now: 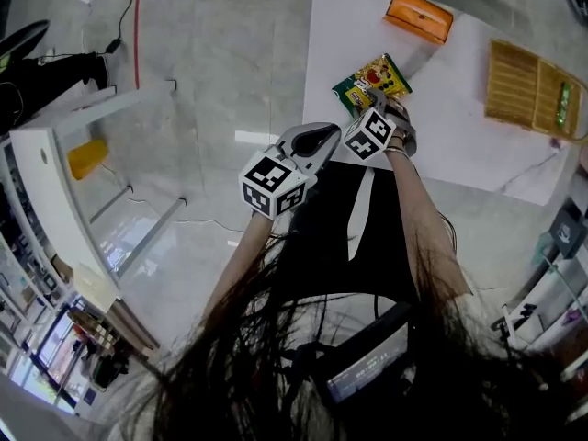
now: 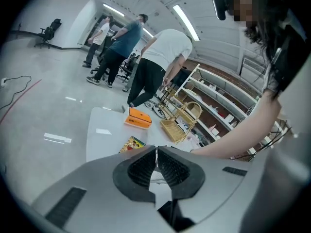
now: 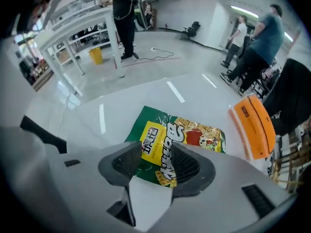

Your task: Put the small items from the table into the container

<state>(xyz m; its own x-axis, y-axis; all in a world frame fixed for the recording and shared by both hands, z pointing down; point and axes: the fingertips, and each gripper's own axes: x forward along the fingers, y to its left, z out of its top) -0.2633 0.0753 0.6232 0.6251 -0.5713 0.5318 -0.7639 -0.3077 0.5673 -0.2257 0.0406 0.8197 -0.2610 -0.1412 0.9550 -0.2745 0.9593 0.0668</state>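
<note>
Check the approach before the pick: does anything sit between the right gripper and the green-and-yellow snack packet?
Nothing visible. The right gripper, jaws apart, hangs straight over the green-and-yellow snack packet on the white table; the orange box lies off to one side.

My left gripper [image 2: 156, 155] tilts slightly downward in front of me, jaws pressed together. My right gripper [image 3: 156, 163] points steeply down, jaws spread wide, right forearm [image 1: 418, 214] stretched forward.

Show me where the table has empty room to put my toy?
The table is bare along its left edge, beside the orange box and snack packet, and in the middle, between the packet and the wicker basket. It's crowded where the open right gripper hangs over the packet.
</note>
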